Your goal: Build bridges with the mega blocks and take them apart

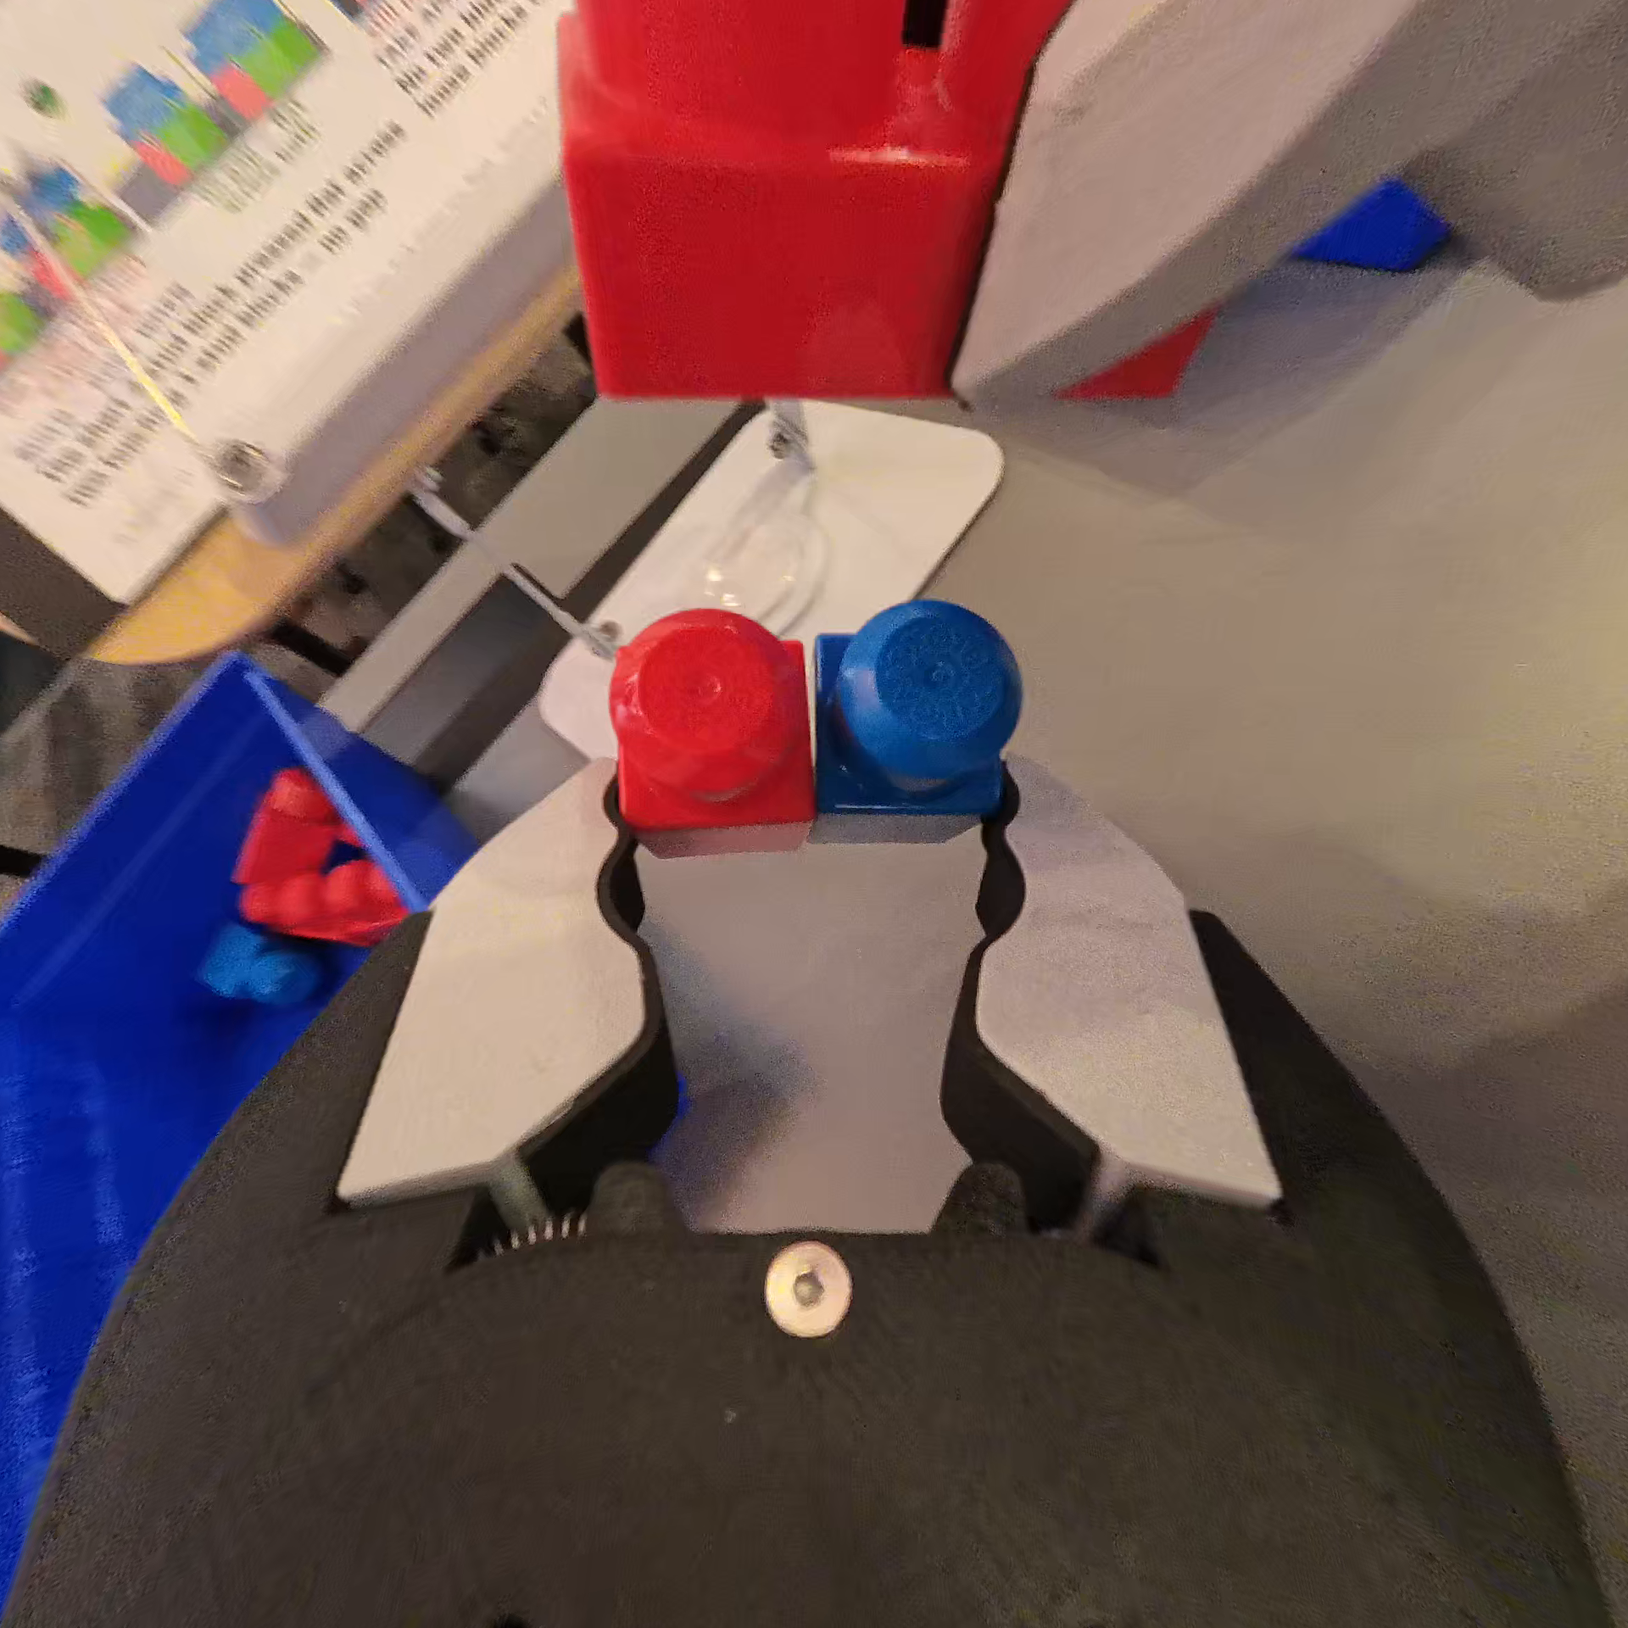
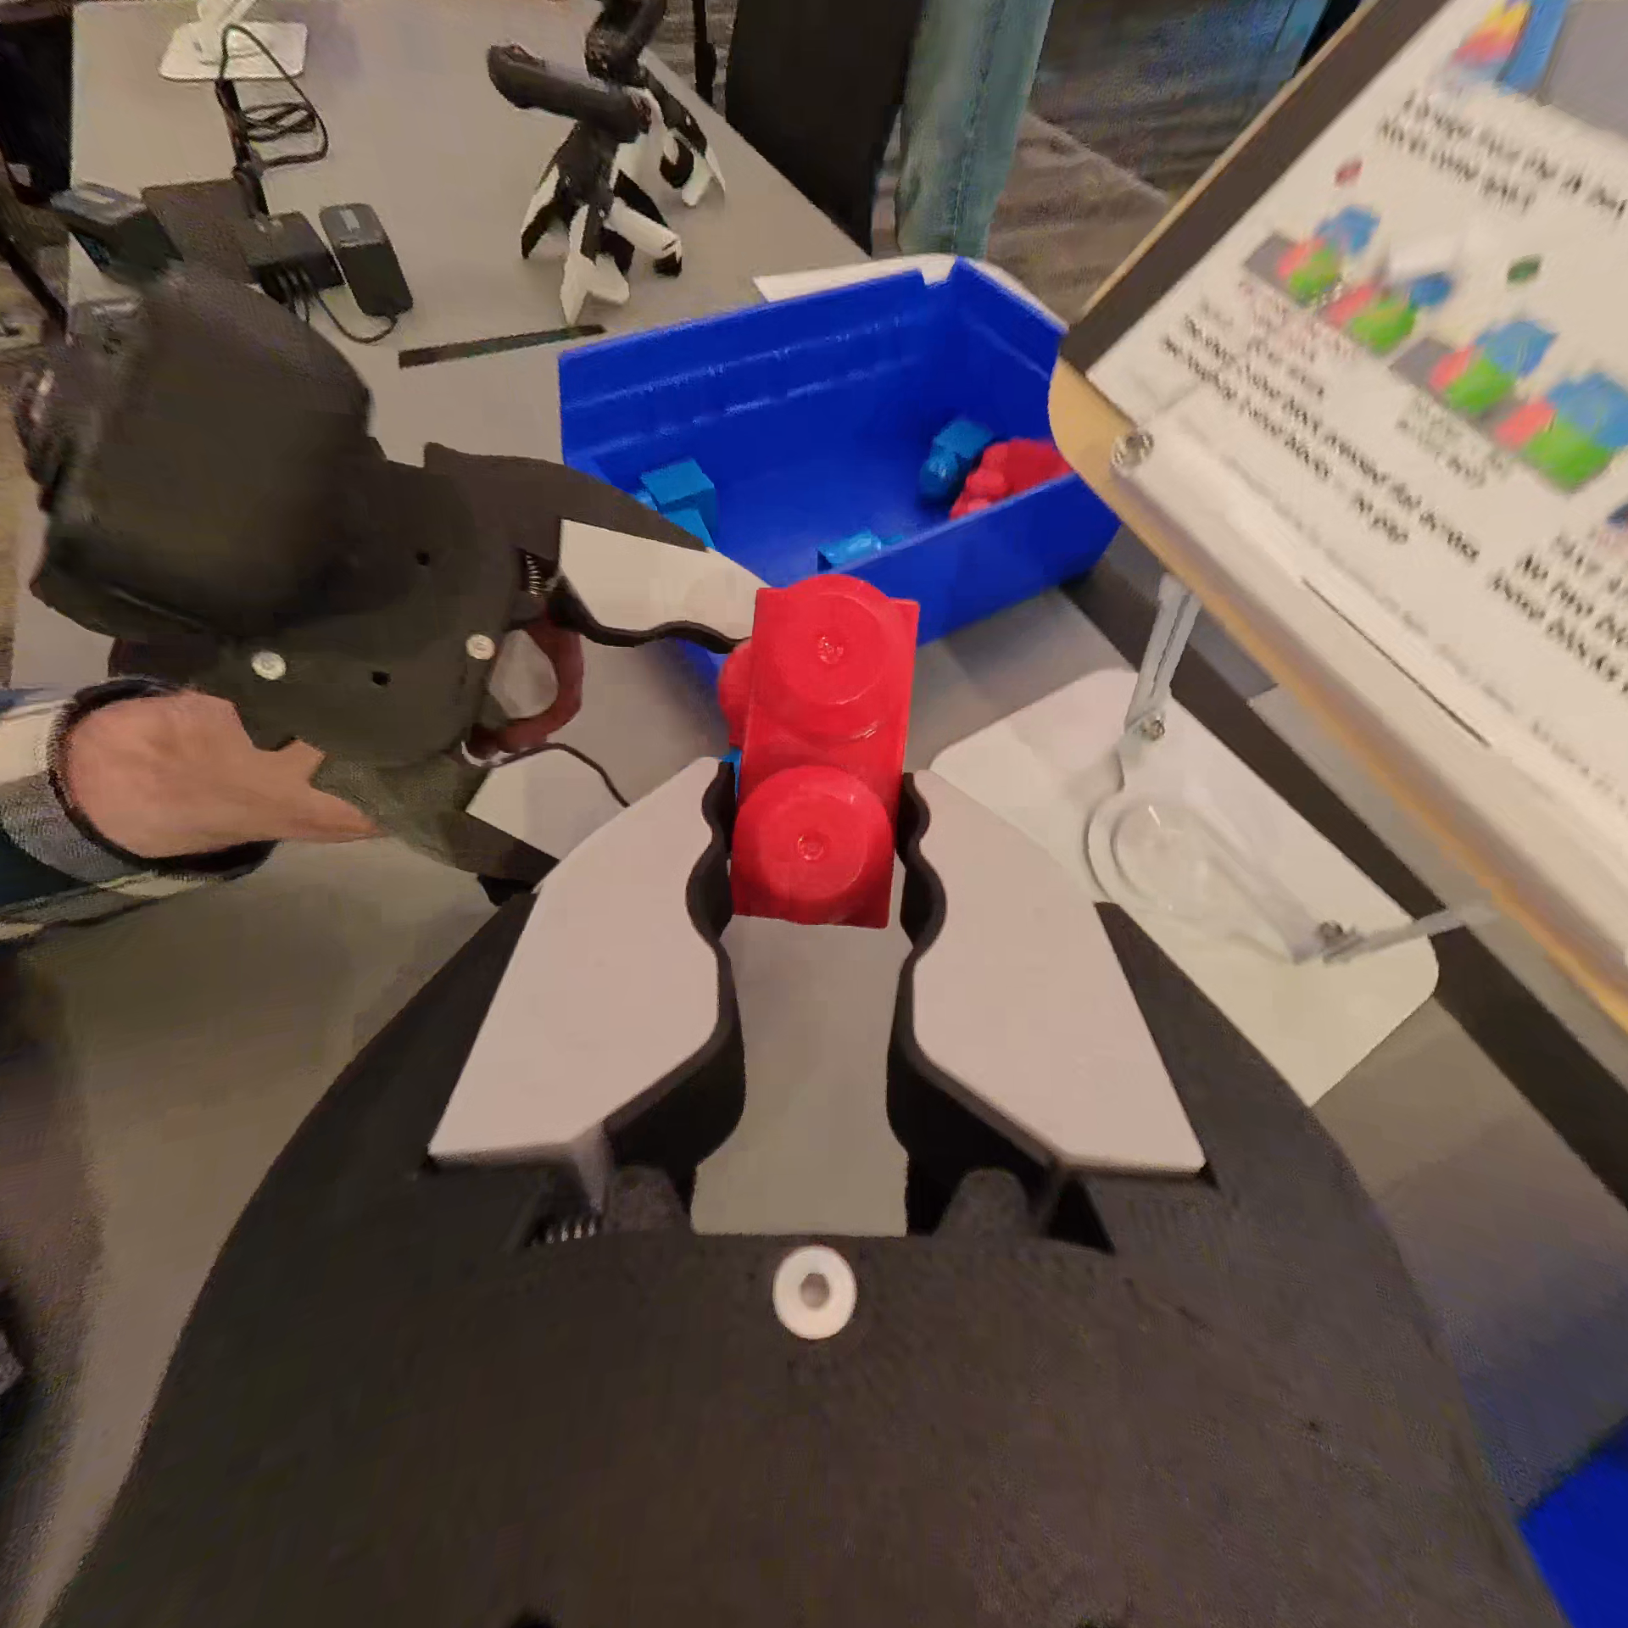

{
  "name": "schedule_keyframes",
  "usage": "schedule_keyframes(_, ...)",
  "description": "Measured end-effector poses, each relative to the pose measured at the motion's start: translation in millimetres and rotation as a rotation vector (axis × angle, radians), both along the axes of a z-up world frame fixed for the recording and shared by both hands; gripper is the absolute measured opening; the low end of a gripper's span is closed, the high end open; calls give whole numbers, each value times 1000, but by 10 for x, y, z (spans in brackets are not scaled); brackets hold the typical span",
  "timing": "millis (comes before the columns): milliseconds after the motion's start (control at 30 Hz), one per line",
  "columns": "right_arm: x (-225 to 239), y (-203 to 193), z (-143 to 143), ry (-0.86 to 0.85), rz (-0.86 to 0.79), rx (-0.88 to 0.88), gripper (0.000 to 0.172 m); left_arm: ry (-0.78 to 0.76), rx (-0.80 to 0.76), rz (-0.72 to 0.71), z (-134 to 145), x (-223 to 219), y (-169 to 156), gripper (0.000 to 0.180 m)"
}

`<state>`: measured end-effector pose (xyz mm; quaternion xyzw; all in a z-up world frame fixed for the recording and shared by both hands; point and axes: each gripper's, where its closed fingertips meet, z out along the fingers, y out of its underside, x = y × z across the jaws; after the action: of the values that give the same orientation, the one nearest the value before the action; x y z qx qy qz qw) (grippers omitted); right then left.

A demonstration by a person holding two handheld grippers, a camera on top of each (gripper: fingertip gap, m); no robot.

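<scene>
- our left gripper [image 1: 810, 793] squeezes a red block [image 1: 714, 731] and blue block [image 1: 916, 714] side by side.
- our right gripper [image 2: 815, 846] pinches the long red block [image 2: 819, 766] above them.
- we think they are light, hard, smooth; hold flat sides.

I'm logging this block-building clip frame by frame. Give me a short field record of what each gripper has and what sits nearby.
left gripper: shut across a red single block and a blue single block, side by side
right gripper: shut on a red two-stud block
blue bin: holds loose red and blue blocks
instruction board: on a stand, right side
</scene>
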<state>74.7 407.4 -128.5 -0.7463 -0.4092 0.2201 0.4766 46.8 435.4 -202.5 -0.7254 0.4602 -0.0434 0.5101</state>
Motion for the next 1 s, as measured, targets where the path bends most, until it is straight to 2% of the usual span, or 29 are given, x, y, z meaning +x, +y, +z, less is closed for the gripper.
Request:
schedule_keyframes(233, -255, -30, -13, -20, -37, 84, 35, 81, 128, 39, 301, -20, 68, 74)
schedule_keyframes(633, -201, 50, 141, -36, -160, 286, 36, 190, 317, 104, 632, 28, 101, 74)
schedule_keyframes(1000, -117, 82, 184, -22, -196, 278, 35, 290, 427, 128, 772, 68, 108, 73)
